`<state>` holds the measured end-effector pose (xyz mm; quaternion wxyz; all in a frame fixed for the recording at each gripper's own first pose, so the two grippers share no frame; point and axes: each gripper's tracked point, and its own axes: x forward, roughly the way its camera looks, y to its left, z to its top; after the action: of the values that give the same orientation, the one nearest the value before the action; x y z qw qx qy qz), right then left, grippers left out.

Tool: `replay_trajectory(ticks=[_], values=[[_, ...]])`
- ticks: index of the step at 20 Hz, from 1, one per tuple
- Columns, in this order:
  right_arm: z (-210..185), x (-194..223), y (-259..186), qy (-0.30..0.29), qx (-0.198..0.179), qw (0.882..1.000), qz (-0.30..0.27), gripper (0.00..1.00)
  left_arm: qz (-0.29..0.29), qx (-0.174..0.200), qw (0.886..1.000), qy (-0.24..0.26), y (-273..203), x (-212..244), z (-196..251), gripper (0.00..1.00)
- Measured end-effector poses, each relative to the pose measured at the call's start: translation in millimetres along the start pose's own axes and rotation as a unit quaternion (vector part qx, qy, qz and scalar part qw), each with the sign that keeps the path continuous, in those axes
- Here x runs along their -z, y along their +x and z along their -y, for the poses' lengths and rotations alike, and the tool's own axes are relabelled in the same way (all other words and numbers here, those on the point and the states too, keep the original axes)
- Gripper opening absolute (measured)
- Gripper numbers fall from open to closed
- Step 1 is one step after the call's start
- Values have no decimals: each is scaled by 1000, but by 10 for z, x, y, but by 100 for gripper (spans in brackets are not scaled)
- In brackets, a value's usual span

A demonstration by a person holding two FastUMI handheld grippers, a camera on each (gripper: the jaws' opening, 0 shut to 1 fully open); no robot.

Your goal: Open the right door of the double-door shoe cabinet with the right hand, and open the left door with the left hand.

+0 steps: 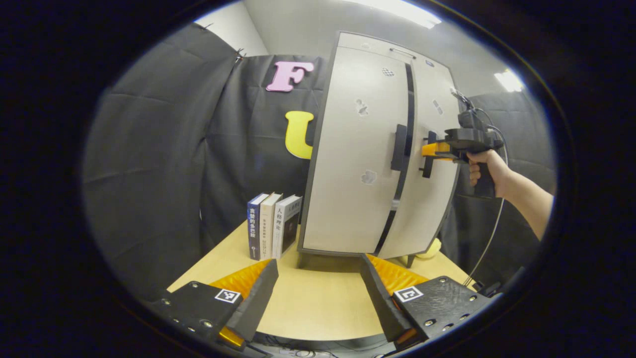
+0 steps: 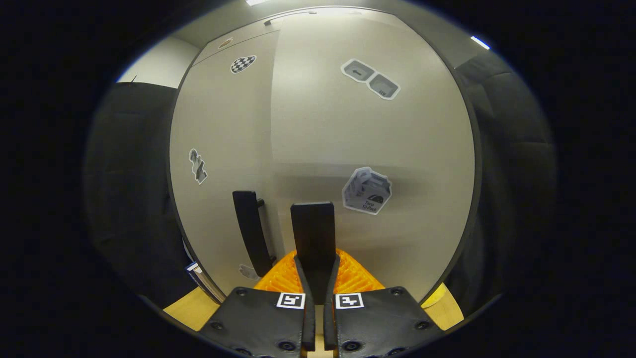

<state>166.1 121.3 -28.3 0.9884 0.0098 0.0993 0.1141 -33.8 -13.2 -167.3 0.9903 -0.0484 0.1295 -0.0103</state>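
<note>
The shoe cabinet stands on the bench, beside 3 books. The right claw is closed on the right door's handle, and that door looks barely swung out, if at all. The left claw hangs wide open and empty, well short of the left door's handle. Both openings remain to be done.

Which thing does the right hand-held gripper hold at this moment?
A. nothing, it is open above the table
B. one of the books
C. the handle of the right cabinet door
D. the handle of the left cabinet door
C: in the right gripper view, the right hand-held gripper has both fingers closed on the right door handle; the left door handle stands free beside it.
</note>
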Motion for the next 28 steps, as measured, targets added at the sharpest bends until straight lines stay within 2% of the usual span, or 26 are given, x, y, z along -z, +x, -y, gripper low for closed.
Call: replay_trajectory(ticks=[5, 9, 13, 18, 24, 28], values=[[52, 50, -249, -2, -52, 999, -1, 8, 8, -23, 1000, 11, -83, -65, 358, 96], [85, 82, -435, 2, -90, 996, -4, 8, 14, -23, 1000, 6, -124, -95, 769, 95], [119, 106, -574, 0, -124, 992, -8, 8, 18, -29, 999, 22, -164, -71, 1061, 96], [215, 136, -761, -3, -160, 987, -10, 8, 14, -51, 999, 5, -274, 42, 1402, 96], [372, 163, -894, -1, -186, 983, -7, 8, 22, -78, 997, -4, -447, 77, 1792, 95], [503, 164, -934, 1, -189, 982, -6, 8, 24, -91, 995, -6, -599, 161, 2023, 95]])
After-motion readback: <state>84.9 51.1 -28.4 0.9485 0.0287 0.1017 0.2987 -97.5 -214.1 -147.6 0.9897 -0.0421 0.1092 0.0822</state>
